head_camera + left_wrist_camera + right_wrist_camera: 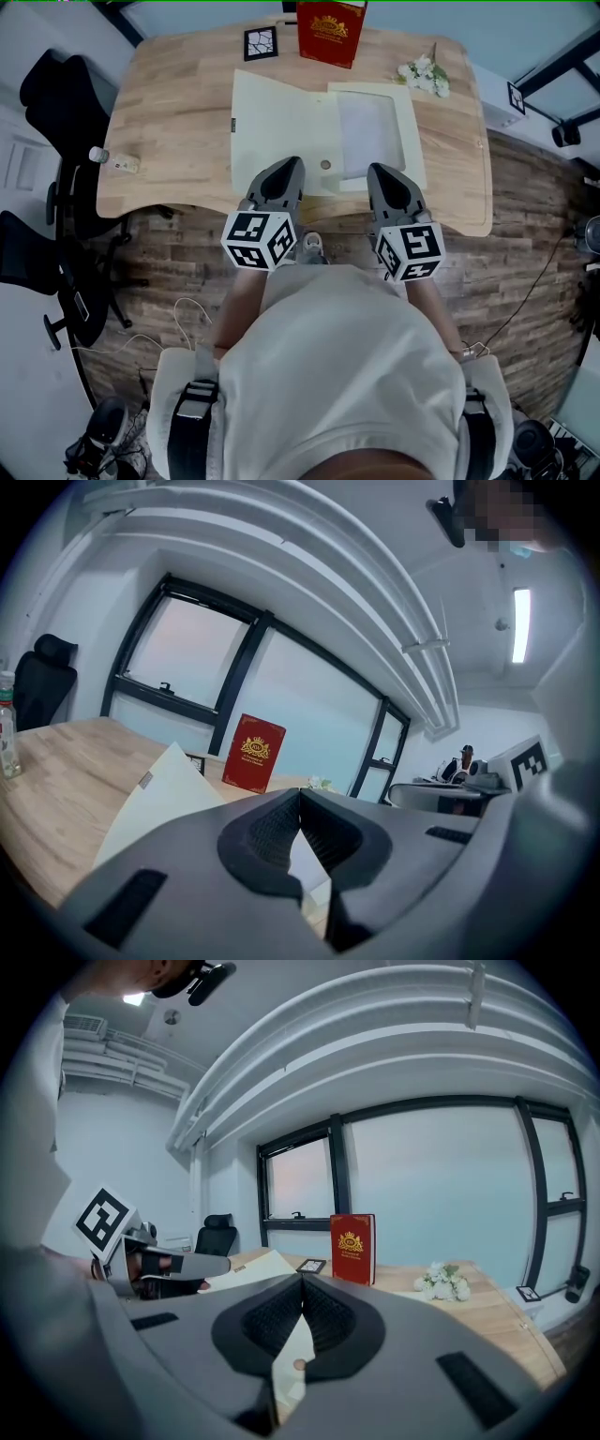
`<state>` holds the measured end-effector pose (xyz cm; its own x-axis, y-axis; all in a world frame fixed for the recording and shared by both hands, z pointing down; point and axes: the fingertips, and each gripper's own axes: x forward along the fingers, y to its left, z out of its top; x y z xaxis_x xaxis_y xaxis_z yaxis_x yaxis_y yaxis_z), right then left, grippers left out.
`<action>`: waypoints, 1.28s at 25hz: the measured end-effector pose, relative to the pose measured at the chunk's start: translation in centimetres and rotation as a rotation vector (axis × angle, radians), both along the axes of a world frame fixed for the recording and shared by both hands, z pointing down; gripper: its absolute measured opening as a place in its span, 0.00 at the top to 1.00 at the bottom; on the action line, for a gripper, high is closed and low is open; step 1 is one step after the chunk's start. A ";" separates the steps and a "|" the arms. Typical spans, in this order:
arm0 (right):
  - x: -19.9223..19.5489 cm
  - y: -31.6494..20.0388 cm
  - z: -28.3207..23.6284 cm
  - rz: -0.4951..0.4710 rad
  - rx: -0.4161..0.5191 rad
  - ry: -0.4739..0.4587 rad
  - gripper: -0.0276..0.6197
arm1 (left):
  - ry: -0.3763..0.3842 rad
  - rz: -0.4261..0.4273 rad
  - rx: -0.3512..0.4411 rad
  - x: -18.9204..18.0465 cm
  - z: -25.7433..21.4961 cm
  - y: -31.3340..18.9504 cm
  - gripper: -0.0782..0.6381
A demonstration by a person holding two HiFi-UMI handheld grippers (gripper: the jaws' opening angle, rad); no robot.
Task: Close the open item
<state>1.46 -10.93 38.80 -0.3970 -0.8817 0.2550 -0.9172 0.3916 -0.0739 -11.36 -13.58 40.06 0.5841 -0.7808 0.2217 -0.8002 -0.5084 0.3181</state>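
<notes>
Cream folder (pixel 281 122) lies open beneath left hand-held gripper (pixel 287 165).

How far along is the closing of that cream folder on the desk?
Nothing looks done yet: the folder lies open on the desk. In hand: the left gripper and right gripper sit at its near edge, both shut and empty. To do: fold one cover over the other.

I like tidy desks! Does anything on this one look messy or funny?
Only the cream folder: it lies wide open mid-desk, its left cover tilted up instead of flat. The red book, flowers and bottle look fine; nothing spilled.
</notes>
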 end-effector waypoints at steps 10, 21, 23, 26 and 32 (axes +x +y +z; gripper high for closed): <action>-1.5 -3.0 0.5 0.000 0.001 0.010 0.93 | 0.013 0.003 -0.017 -1.4 0.2 -2.8 0.86; -2.8 -5.0 1.1 -0.020 -0.004 0.002 0.93 | -0.017 -0.053 -0.010 -4.2 0.1 -4.7 0.86; -3.0 -5.1 1.3 -0.030 -0.005 -0.004 0.93 | -0.018 -0.067 -0.009 -4.7 0.1 -4.7 0.86; -3.3 -5.3 1.5 -0.050 -0.004 -0.006 0.93 | -0.029 -0.099 -0.005 -5.7 0.0 -4.9 0.86; -3.7 -5.9 1.3 -0.099 0.003 -0.010 0.93 | -0.068 -0.179 -0.005 -7.8 -0.2 -5.4 0.86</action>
<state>-2.27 -16.83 40.12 -0.4843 -0.8390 0.2482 -0.8734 0.4801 -0.0815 -19.21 -18.98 39.90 0.4194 -0.8697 0.2603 -0.8975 -0.3542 0.2627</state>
